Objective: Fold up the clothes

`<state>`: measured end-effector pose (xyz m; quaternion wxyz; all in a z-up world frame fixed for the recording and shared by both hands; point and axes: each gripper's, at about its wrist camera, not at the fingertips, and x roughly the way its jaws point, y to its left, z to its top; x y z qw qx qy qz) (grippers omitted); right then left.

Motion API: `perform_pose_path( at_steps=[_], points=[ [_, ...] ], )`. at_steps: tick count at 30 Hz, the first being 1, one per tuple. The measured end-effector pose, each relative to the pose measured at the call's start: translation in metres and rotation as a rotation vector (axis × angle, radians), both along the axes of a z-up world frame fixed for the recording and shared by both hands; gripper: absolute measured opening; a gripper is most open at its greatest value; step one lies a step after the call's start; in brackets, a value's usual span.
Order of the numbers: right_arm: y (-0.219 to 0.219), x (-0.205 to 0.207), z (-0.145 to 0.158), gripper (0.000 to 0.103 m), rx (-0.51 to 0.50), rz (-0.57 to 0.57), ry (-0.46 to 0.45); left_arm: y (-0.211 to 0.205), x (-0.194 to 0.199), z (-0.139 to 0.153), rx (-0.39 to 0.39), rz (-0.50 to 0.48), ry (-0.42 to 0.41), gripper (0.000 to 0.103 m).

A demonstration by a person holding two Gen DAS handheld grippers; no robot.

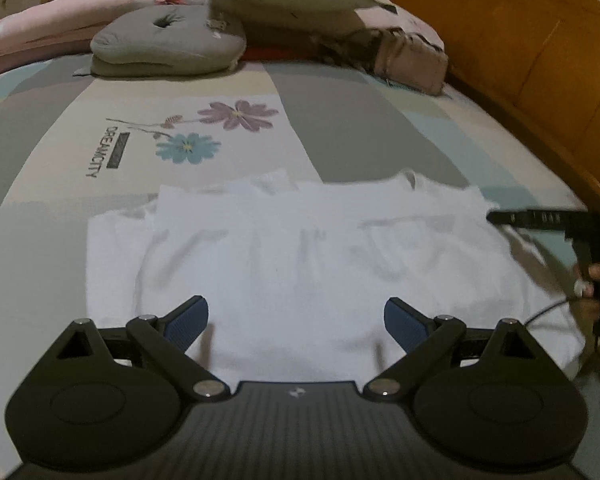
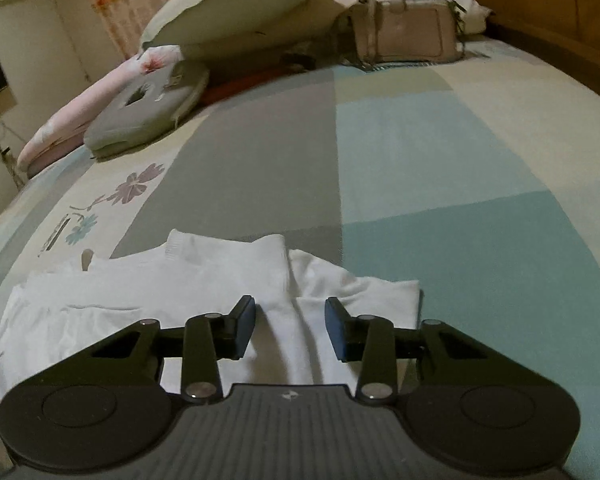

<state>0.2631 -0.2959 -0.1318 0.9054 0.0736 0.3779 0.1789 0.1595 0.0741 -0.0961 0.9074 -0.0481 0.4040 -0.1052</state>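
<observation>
White garment (image 1: 300,248) on patchwork bedspread (image 1: 340,120)

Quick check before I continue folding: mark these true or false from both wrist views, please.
1. The white garment lies on the bed. True.
2. The left gripper is clamped shut. False: its jaws stand wide apart above the cloth.
3. A handbag sits near the pillows. True.
4. The garment is red. False: white.
5. The right gripper has cloth between its jaws. True; whether the pads press it is unclear.
</observation>
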Motion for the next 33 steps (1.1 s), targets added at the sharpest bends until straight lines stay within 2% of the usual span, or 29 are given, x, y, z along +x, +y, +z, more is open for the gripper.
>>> perform_pose_path(
  at_steps=[1, 2, 6, 10, 15, 18, 20, 23, 26, 29, 31, 33],
  points=[
    [0.003, -0.002, 0.001, 0.023, -0.013, 0.012, -0.009, 0.000, -0.002, -0.002, 0.005, 0.001, 0.007, 0.095],
    [0.008, -0.007, 0.003, 0.011, -0.036, 0.027, -0.024, 0.001, -0.003, -0.004, 0.008, 0.005, 0.014, 0.095],
    [0.019, -0.020, 0.012, 0.004, -0.118, 0.045, -0.094, 0.005, -0.003, -0.006, 0.020, 0.026, 0.029, 0.095],
    [0.011, -0.020, 0.024, 0.003, -0.078, 0.000, -0.114, 0.008, -0.004, -0.006, 0.003, 0.020, 0.022, 0.095],
    [0.011, -0.015, 0.007, 0.003, -0.169, -0.047, -0.071, 0.007, -0.001, -0.011, 0.007, 0.024, 0.031, 0.095],
    [0.000, -0.011, 0.002, 0.001, -0.143, -0.105, -0.040, 0.008, -0.002, -0.010, 0.005, 0.019, 0.032, 0.095],
    [-0.006, -0.018, 0.013, 0.006, -0.103, -0.120, -0.070, 0.010, -0.002, -0.007, -0.001, 0.022, 0.026, 0.095],
    [-0.004, -0.038, 0.034, 0.008, -0.069, -0.073, -0.129, 0.010, -0.002, -0.004, -0.008, 0.028, 0.014, 0.095],
    [0.008, -0.052, 0.041, 0.011, -0.047, 0.009, -0.124, 0.006, 0.001, -0.004, -0.011, 0.020, 0.010, 0.095],
    [0.024, -0.057, 0.026, 0.016, -0.091, 0.066, -0.087, -0.001, 0.002, -0.005, -0.010, 0.001, 0.009, 0.095],
    [0.028, -0.051, 0.007, 0.019, -0.137, 0.031, -0.024, -0.004, 0.001, -0.005, -0.012, -0.012, 0.007, 0.095],
    [0.022, -0.052, 0.001, 0.020, -0.089, -0.002, -0.026, -0.004, 0.002, -0.002, -0.021, -0.030, 0.002, 0.095]
  ],
)
